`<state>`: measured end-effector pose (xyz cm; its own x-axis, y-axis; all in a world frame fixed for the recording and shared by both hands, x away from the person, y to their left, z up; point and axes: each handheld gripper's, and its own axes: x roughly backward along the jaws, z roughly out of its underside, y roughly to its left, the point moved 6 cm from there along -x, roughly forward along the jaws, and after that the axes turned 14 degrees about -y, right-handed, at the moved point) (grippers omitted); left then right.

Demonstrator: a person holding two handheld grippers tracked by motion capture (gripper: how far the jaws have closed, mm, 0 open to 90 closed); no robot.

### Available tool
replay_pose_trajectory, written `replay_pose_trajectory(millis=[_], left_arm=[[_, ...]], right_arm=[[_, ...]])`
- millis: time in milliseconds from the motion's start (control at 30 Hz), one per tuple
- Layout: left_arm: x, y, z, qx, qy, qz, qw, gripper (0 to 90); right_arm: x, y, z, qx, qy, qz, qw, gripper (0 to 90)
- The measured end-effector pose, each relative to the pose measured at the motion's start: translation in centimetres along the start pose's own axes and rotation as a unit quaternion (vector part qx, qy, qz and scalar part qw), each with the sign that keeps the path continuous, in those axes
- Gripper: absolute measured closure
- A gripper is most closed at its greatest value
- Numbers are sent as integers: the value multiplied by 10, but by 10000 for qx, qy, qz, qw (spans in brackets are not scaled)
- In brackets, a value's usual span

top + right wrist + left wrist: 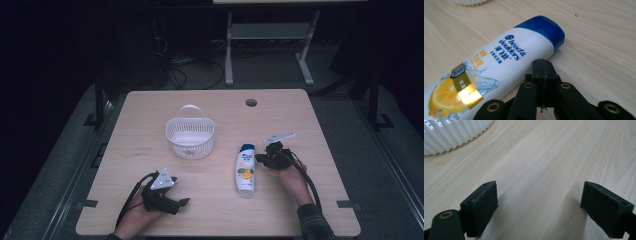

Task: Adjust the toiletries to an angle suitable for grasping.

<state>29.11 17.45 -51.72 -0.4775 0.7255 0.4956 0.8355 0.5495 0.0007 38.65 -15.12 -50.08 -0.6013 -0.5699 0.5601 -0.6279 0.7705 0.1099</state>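
Pale wood grain runs across the tabletop [150,150], and on it a white head & shoulders shampoo bottle [245,169] lies flat on its side, its blue cap [247,148] pointing toward the far edge and a lemon picture on the end nearer the person. It sits right of centre, with bare wood all around it, well apart from the white ribbed plastic basket [190,136] that stands upright farther back and to the left with its handle raised.

The right tool [261,158] rests just beside the bottle on its right, near the cap end, held low over the wood by the person's right hand [292,181], a plaid sleeve [315,222] showing at the wrist. Its jaws are pressed together with nothing between them; in the right gripper view the joined tips sit close against the bottle's white shoulder, and I cannot tell whether they touch it.

The left tool [183,202] lies low at the near left of the tabletop in the person's left hand [137,217], pointing toward the middle. Its jaws stand wide apart, and in the left gripper view bare wood shows between the two black pads [482,207], with the basket's ribbed wall in the upper left corner.

A round cable hole [251,102] sits near the far edge.
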Motion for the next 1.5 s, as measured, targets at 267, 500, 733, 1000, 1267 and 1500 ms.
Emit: replay_pose_trajectory(millis=[267, 500, 733, 1000, 1267, 1500], left_arm=[[0, 0, 0, -10, 2, 10, 10000, 129], [0, 0, 0, -11, 2, 13, 10000, 129], [0, 0, 0, -13, 1, 13, 10000, 129], [0, 0, 0, -14, 2, 13, 10000, 129], [0, 0, 0, -14, 2, 13, 10000, 129], [0, 0, 0, -21, 4, 18, 10000, 129]], right_arm=[[-3, 11, -3, 119, 13, -128, 9998, 895], [-7, 22, -3, 219, 65, -242, 9994, 896], [-11, 33, -5, 318, 76, -413, 9986, 895], [-14, 45, -6, 403, 92, -614, 9973, 895], [-16, 55, -7, 515, 114, -728, 9959, 895], [-17, 60, -8, 605, 143, -805, 9948, 896]])
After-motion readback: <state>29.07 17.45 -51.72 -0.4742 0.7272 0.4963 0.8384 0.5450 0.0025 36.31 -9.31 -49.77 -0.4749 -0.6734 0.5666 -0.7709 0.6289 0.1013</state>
